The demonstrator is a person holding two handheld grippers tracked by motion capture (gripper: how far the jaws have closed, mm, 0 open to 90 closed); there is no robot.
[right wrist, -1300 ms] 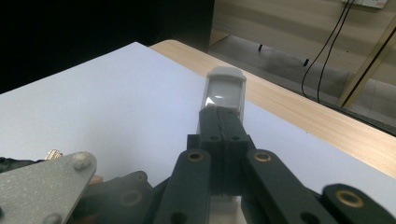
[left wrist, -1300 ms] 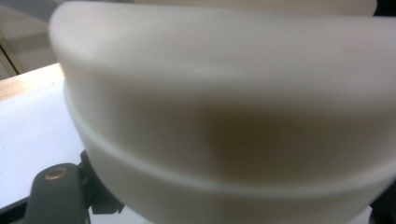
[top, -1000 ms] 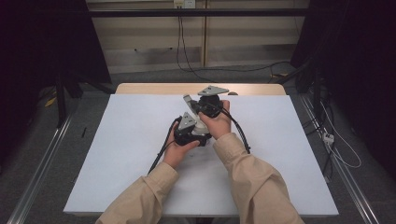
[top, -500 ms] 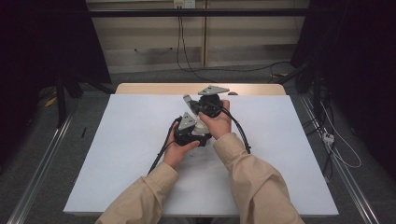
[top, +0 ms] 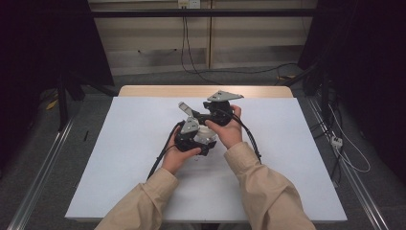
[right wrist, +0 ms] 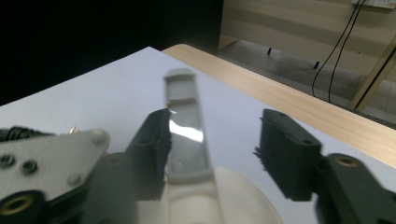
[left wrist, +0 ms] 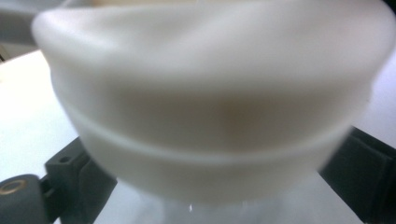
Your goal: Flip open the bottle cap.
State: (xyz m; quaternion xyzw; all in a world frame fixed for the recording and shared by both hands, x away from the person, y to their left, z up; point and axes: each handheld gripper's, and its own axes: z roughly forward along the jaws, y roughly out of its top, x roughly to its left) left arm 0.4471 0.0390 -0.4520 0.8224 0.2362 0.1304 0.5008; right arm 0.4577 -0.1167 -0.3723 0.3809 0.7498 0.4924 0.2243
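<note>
White cup [top: 205, 137] sat mid-worktop [top: 119, 143] in high view, left gripper [top: 191, 139] and right gripper [top: 210, 115] meeting over it, in left gripper view the cup [left wrist: 210, 116] between jaws just opened, not pressing, in right gripper view a grey strip [right wrist: 187, 126] against one jaw, jaws apart, just opened.

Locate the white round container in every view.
High view: white round container at the middle of the white table sheet.
Left gripper view: close and blurred, spanning the frame.
Right gripper view: bottom centre.
Shared landmark: the white table sheet.
</note>
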